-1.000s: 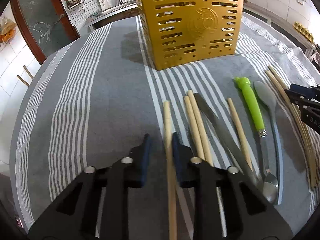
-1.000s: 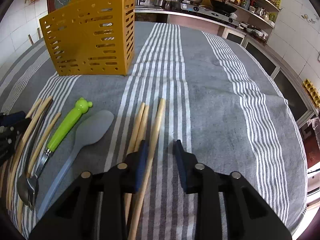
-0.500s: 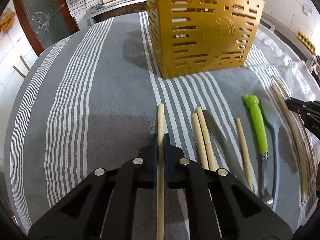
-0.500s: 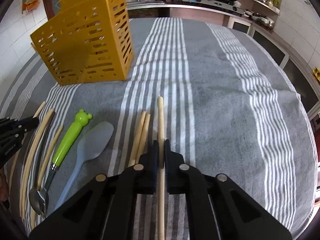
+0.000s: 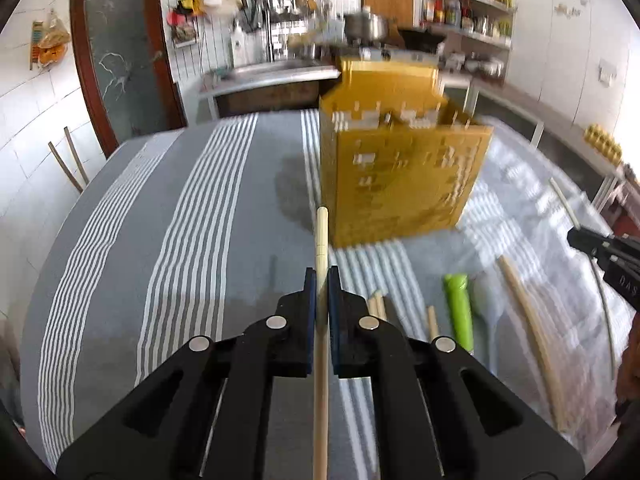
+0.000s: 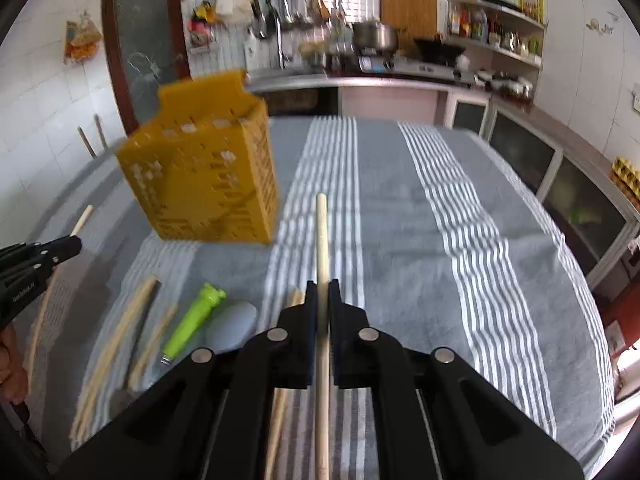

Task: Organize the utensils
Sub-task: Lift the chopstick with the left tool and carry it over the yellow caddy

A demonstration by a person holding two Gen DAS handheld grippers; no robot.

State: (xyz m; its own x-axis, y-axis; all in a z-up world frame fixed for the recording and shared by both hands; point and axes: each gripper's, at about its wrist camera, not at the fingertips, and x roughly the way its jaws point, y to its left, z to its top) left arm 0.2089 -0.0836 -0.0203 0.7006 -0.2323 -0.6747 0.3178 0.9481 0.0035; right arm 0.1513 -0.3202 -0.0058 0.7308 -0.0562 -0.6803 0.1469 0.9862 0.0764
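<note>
Left gripper (image 5: 321,276) closed tight on one wooden chopstick (image 5: 321,236), tip pointing toward yellow basket (image 5: 404,176). Right gripper (image 6: 322,290) also clamped on a second chopstick (image 6: 322,240), held above striped cloth (image 6: 420,232). Other chopsticks (image 6: 116,340), green-handled spoon (image 6: 192,324) & grey spoon (image 6: 236,320) lying on cloth, near basket front.

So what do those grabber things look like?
Each hand-held gripper, left and right, is chunky black plastic with cut-out holes and shiny round silver studs. The fingers carry flat dark blue pads. Small pale lettering marks each one's side, too small to read whole. No cables or sleeves show.
</note>
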